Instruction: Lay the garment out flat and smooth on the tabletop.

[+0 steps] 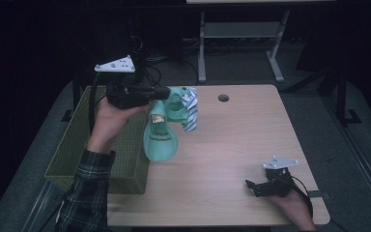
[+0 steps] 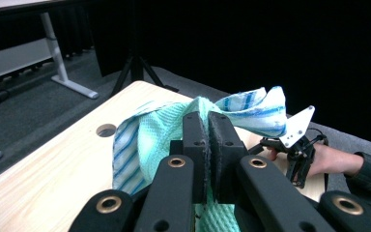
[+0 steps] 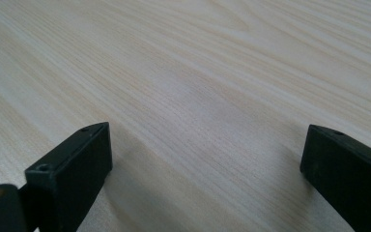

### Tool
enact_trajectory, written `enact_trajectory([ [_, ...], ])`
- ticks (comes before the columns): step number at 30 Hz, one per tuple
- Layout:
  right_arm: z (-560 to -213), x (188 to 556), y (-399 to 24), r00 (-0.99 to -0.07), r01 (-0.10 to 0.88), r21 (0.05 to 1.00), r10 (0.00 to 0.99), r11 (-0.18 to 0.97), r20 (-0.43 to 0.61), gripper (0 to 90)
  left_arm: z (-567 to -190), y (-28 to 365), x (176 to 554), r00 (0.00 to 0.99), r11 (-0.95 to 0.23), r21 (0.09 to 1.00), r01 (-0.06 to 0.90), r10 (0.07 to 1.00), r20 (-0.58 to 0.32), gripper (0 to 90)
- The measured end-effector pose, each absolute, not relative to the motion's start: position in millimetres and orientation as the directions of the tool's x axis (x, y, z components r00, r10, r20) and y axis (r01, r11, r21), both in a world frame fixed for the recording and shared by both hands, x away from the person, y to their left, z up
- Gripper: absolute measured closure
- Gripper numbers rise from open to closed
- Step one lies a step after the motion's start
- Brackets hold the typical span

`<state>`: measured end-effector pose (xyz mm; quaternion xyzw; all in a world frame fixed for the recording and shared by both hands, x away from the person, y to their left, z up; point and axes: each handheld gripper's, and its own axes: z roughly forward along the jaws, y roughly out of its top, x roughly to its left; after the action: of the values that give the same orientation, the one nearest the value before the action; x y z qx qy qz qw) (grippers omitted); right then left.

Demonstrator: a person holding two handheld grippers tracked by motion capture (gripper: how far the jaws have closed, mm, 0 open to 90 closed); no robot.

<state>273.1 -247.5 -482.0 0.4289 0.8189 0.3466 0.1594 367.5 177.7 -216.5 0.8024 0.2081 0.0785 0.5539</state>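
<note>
High view, left to right: green woven basket (image 1: 79, 145) sat at the bench's (image 1: 232, 159) left edge; left gripper (image 1: 166, 93) held level above its right rim, fingers (image 2: 195, 145) clamped on a mint-green towel (image 1: 160, 137) bunched with a blue-striped cloth (image 1: 191, 112), both hanging clear of the bench. Could have slipped: only a small fold pinched, striped cloth perhaps merely draped. Could have snagged the rim or landed outside the basket. Right gripper (image 1: 252, 187) rested low near the front right corner, fingers (image 3: 77, 164) wide apart, empty.
</note>
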Motion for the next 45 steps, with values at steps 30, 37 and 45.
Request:
enact_trajectory([
  [30,-482,273,-247,-0.583,0.591,0.704,0.812,0.394,0.035,4.0,-270,85,377,0.94,-0.34,0.899,0.276,0.29,-0.179,86.5],
  [37,-482,273,-247,-0.584,0.589,0.706,0.811,0.393,0.036,4.0,-288,60,380,0.944,-0.348,0.891,0.29,0.258,-0.207,86.5],
  [45,-482,273,-247,-0.586,0.588,0.706,0.809,0.394,0.036,4.0,-315,40,384,0.942,-0.375,0.873,0.312,0.241,-0.233,86.4],
])
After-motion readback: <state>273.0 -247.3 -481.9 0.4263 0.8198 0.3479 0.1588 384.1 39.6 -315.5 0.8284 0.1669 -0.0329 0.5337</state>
